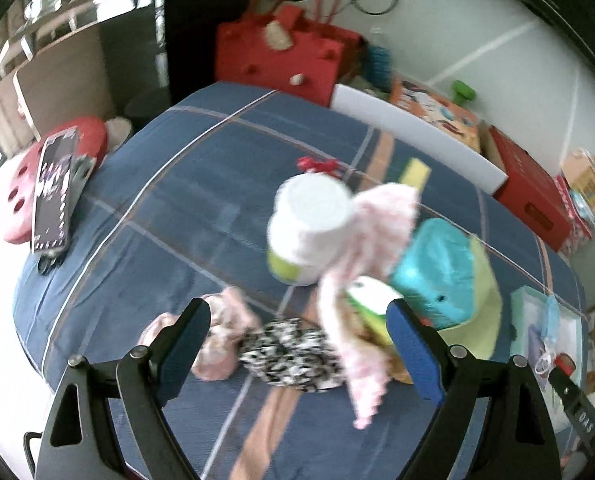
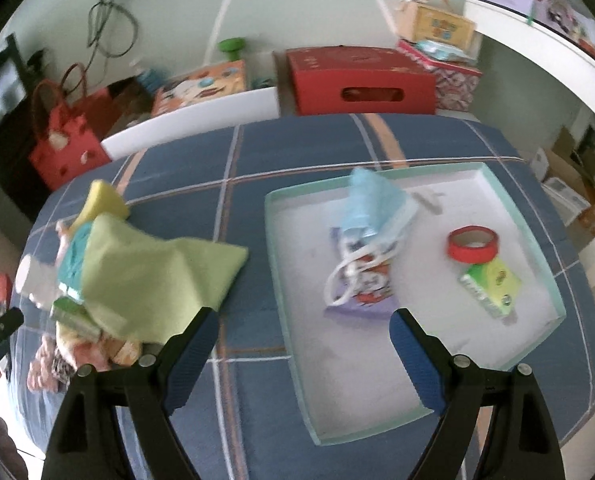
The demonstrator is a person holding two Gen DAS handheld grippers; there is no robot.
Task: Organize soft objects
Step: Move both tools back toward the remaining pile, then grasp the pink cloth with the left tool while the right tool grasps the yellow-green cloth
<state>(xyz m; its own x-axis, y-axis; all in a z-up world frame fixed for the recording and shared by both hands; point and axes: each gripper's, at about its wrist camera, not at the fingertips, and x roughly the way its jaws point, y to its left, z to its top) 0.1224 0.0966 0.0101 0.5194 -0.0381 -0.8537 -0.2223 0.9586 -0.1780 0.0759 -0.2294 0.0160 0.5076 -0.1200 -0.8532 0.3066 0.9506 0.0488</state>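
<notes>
Left fingers (image 1: 185, 344): spread wide on the left gripper (image 1: 299, 346), grasping nothing, above the pile at the cloth's near edge.
Right fingers (image 2: 195, 354): spread wide on the right gripper (image 2: 303, 354), empty, above the tray's near left corner.
Cloth (image 2: 297, 144): blue plaid, covering the whole top that carries everything.
Tray (image 2: 493, 172): pale, teal-rimmed, on the right half of the cloth.
Green cloth (image 2: 149, 276): draped over the pile on the left half, beside the tray's left wall.
Pink cloth (image 1: 361, 280): lying across the pile, one end trailing toward the near edge.
Teal pack (image 1: 433, 268): in the pile, against the green cloth.
Bottle (image 1: 309, 228): white, tipped in the pile, beside the pink cloth.
Face mask (image 2: 373, 204): blue, in the tray's middle, on a printed packet (image 2: 367, 284).
Patterned scrunchie (image 1: 289, 348): black and white, near edge.
Pink scrunchie (image 1: 225, 328): just left of the patterned one.
Sponge (image 2: 103, 200): yellow, far side of the pile.
Green pack (image 2: 491, 286): tray's right side.
Tape (image 2: 473, 242): red roll, touching the green pack.
</notes>
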